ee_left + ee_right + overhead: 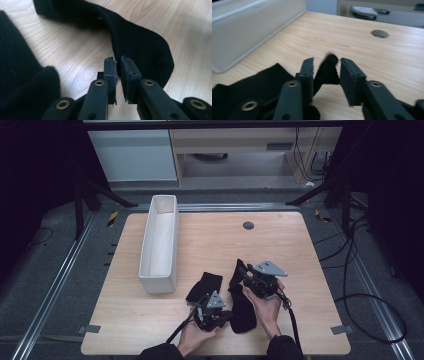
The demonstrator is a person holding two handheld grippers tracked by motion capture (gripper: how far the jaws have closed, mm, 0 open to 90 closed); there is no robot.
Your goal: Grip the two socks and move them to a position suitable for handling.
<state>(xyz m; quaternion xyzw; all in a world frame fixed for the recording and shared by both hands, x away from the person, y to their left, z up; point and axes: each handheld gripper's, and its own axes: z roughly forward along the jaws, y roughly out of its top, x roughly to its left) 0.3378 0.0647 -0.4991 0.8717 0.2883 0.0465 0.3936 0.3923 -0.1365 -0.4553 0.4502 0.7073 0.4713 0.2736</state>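
Two black socks lie near the front of the wooden table [210, 235]. The long sock [242, 312] runs from front to back, and its upper end rises between the jaws of my right gripper [241, 270], which stands open. In the right gripper view that raised end [328, 71] leans on one jaw of the right gripper [327, 60]. My left gripper [229, 314] points right at the long sock's lower part. In the left gripper view its jaws [118, 61] are almost together, pinching the edge of the sock [140, 42]. The second sock [205, 285] lies folded just left of them.
A long white bin [160, 240] stands on the left half of the table, and its wall [242, 32] is close on the left of the right gripper view. A round cable hole [248, 225] sits near the far edge. The person's hands come in over the front edge.
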